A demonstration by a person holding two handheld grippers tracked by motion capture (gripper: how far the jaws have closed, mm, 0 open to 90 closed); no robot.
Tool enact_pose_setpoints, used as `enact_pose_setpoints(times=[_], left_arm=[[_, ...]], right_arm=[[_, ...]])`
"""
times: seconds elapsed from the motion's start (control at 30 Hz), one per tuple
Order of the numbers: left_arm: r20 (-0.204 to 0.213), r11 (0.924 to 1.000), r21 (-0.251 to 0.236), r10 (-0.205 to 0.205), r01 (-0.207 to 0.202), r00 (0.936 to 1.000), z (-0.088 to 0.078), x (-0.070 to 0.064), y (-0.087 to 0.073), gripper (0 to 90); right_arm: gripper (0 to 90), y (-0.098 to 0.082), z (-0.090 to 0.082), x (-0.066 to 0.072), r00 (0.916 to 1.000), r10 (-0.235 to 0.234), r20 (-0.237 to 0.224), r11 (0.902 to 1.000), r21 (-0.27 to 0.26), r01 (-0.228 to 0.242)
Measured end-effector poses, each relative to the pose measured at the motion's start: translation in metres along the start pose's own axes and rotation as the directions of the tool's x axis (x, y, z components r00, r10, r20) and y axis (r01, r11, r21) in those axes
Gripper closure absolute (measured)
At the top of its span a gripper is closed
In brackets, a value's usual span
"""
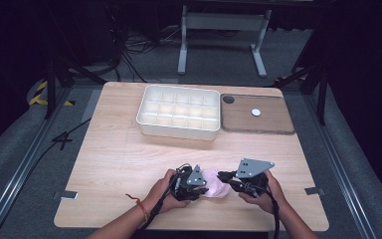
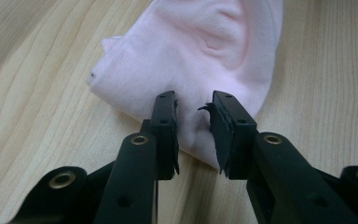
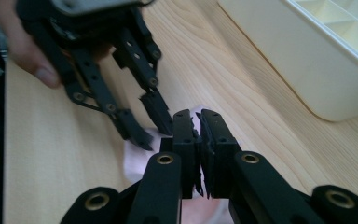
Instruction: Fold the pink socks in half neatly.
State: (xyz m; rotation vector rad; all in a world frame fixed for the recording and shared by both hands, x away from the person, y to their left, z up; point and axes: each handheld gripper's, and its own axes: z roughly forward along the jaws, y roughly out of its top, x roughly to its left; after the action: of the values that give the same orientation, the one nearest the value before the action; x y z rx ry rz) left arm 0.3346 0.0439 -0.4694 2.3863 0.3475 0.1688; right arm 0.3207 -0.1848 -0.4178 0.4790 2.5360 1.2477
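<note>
Near the bench's [image 1: 114,149] front edge, a pink cloth [image 1: 215,182] lies between both grippers. Left gripper [image 2: 193,116] view: jaws slightly apart around its edge. Right gripper [image 3: 196,122] view: jaws pinched together on cloth.

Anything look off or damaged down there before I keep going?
Yes: the black pads on both tongs look torn. On the left tongs the right-hand pad has a ragged, frayed edge, and the right tongs' pads are chewed along their inner faces. The pink cloth and white tray look fine.
</note>
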Motion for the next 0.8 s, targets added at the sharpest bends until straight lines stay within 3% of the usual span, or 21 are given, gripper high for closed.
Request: enact_pose_setpoints(times=[0.1, 0.23, 0.4, 0.6, 0.7, 0.8], left_arm=[[0.006, 0.9998, -0.009, -0.017, 0.017, 0.9998, 0.001, 0.000, -0.001, 71.1], [-0.006, 1.0000, 0.004, -0.004, 0.004, 1.0000, 0.000, -0.001, 0.000, 71.1], [0.008, 0.9999, -0.004, -0.014, 0.014, 0.9999, 0.000, 0.001, -0.001, 71.1], [0.010, 0.9995, -0.013, -0.028, 0.028, 0.9996, 0.000, 0.001, -0.003, 71.2], [0.013, 0.9993, -0.019, -0.031, 0.031, 0.9994, 0.000, 0.002, -0.003, 71.1], [0.018, 0.9996, -0.013, -0.025, 0.025, 0.9995, 0.000, 0.003, -0.003, 71.0]], right_arm=[[85.5, -0.003, 0.009, 0.005, 0.9998, -0.008, -0.019, 0.9982, 0.060, 0.009], [85.7, -0.014, 0.016, 0.003, 0.9999, -0.003, -0.012, 0.9928, 0.119, 0.004], [86.0, -0.023, 0.016, -0.001, 0.9996, 0.027, 0.003, 0.9882, 0.151, -0.027], [85.7, -0.034, 0.016, 0.001, 0.9996, 0.013, 0.026, 0.9766, 0.214, -0.018], [85.5, -0.042, 0.017, 0.001, 0.9992, 0.026, 0.030, 0.9726, 0.230, -0.032], [85.7, -0.045, 0.019, 0.000, 0.9988, 0.038, 0.030, 0.9749, 0.218, -0.044]])
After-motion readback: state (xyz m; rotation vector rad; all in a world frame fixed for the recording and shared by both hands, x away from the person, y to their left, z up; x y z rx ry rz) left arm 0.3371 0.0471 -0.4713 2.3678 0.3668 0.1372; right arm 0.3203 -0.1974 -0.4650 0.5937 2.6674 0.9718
